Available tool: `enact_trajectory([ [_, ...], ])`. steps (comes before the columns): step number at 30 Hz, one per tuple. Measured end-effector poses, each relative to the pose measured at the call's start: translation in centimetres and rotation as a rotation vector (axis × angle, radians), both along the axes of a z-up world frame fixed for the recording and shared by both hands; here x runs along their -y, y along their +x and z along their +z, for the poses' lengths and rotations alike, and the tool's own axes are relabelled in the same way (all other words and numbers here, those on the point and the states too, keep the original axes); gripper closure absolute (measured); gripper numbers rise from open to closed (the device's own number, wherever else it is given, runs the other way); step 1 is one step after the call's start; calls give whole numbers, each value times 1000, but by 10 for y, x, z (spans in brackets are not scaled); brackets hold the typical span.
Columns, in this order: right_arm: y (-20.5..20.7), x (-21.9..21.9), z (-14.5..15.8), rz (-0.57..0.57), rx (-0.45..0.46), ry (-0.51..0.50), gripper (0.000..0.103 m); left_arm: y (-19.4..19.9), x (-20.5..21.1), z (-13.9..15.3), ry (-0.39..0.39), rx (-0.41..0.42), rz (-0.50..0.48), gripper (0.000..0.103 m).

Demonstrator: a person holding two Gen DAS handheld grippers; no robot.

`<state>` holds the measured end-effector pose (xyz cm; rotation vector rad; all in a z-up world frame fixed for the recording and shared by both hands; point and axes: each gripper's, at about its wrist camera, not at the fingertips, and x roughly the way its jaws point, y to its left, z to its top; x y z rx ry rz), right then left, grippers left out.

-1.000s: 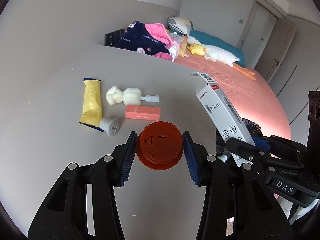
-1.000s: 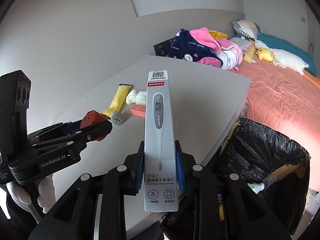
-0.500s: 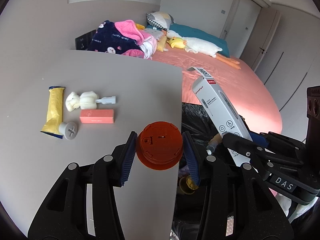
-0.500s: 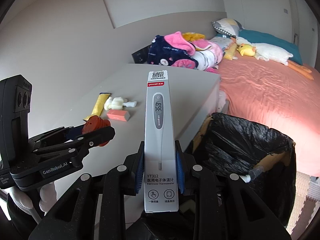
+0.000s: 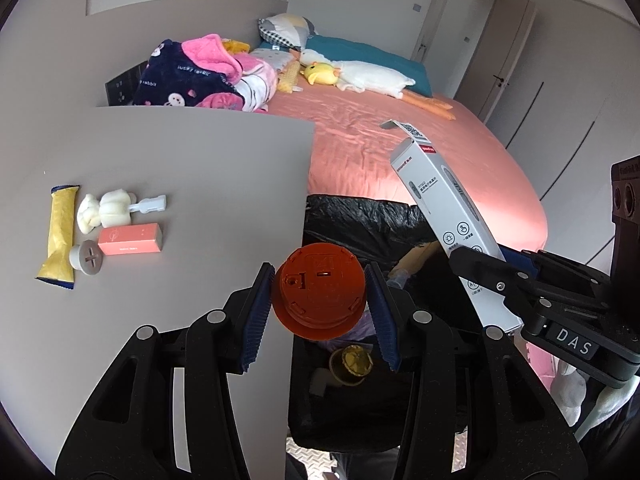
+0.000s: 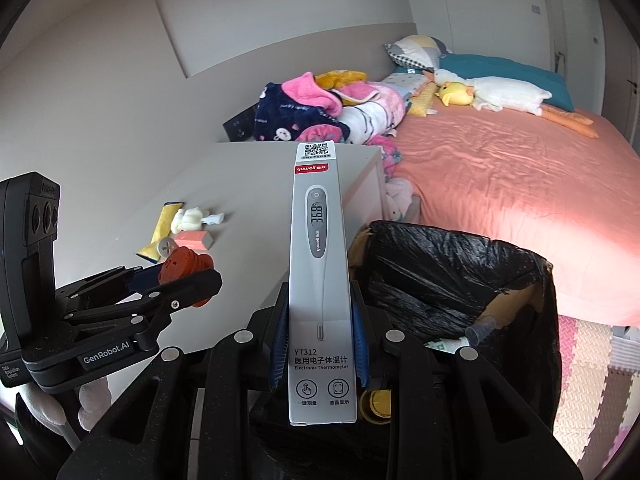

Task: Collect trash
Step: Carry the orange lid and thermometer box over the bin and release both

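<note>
Both grippers, left [image 5: 320, 300] pinching orange cap [image 5: 320, 294], right [image 6: 318, 344] pinching thermometer box [image 6: 320, 280], have cleared the table edge [image 5: 304, 200]; bin [image 6: 460, 272] now below, drop next.

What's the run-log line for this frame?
phase: carry to bin | left gripper: shut on orange lid | right gripper: shut on thermometer box | black-lined bin: open
</note>
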<state>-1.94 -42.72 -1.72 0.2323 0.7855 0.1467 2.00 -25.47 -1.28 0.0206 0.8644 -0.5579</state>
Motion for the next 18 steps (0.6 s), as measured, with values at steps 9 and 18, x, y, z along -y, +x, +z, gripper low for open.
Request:
enact_trajectory([
  [9, -9, 25, -4, -67, -8, 5, 74, -1, 25, -5, 5, -11, -60, 57],
  [18, -18, 49, -7, -123, -13, 8, 74, -1, 51, -11, 14, -27, -119, 57],
])
